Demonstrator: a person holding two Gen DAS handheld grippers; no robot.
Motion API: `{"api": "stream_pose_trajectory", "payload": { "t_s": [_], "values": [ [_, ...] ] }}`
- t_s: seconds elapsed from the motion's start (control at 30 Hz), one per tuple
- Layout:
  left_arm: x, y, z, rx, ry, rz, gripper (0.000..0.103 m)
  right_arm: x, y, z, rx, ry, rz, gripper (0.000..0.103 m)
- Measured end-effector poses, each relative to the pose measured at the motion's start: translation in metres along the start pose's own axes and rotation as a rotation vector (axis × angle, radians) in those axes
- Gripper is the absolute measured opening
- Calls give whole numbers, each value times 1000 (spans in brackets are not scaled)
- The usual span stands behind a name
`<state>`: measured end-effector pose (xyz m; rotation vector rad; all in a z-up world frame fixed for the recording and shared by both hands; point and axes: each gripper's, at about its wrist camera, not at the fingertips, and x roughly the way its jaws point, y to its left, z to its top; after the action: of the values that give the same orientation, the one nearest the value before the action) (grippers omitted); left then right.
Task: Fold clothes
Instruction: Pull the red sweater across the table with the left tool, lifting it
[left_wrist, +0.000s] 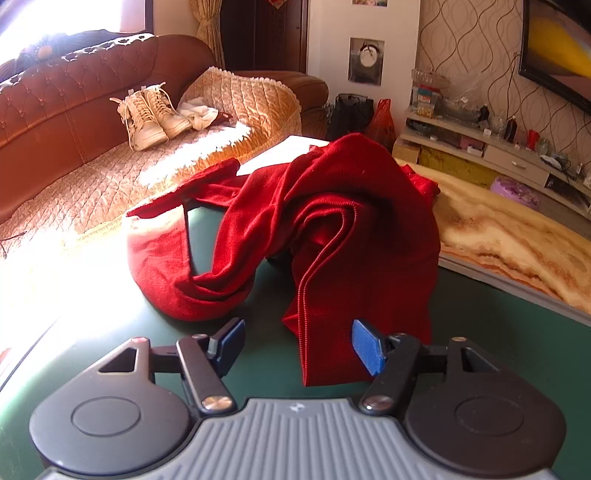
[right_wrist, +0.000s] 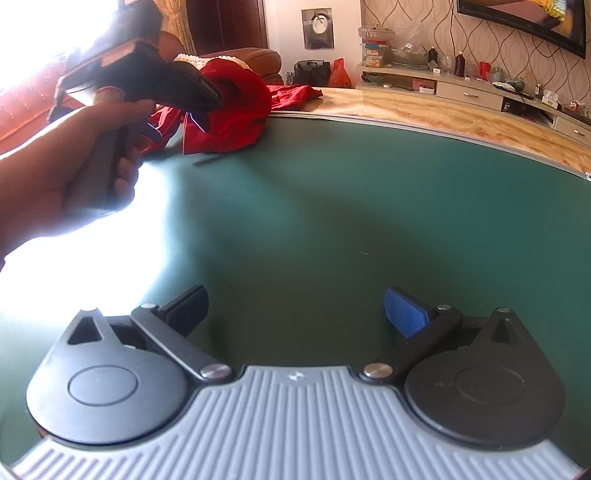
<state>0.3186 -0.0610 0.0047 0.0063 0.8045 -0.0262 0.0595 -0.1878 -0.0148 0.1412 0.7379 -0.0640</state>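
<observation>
Cloth fills the left wrist view: one crumpled red knit garment (left_wrist: 325, 221) heaped on the dark green table mat (left_wrist: 498, 350), straight ahead of the left gripper (left_wrist: 298, 347). A ribbed strip of it hangs down toward the camera and ends between the blue pads (left_wrist: 365, 347), which stand partly apart and press on nothing. Behind, one pair of cream lace-up boots (left_wrist: 151, 114) sits on the brown sofa (left_wrist: 55, 110).

In the right wrist view, the right gripper (right_wrist: 295, 310) stands wide and empty over bare mat, well apart from the garment at the far left edge. The left hand (right_wrist: 74, 177) is much the nearer. One garment, two grippers.
</observation>
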Motion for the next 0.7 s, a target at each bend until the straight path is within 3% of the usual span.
{"api": "stream_pose_trajectory", "payload": {
  "t_s": [0.03,0.1,0.2,0.4,0.53,0.7],
  "values": [
    [2,1,1,-5,5,-15,55,0,0,0,1,0,1,103],
    [5,3,2,-19,16,-64,8,1,-2,1,7,-2,5,103],
    [-10,7,-3,-30,-29,-94,6,1,-3,2,10,-4,8,103],
    [-92,17,-35,-26,-149,-257,5,2,-3,2,13,-5,11,103],
    [-141,29,-66,-56,-125,-344,5,0,-6,2,24,-8,30,103],
    [-187,42,-108,-147,-33,-445,0,-18,-22,-3,56,-2,188,103]
  ]
}}
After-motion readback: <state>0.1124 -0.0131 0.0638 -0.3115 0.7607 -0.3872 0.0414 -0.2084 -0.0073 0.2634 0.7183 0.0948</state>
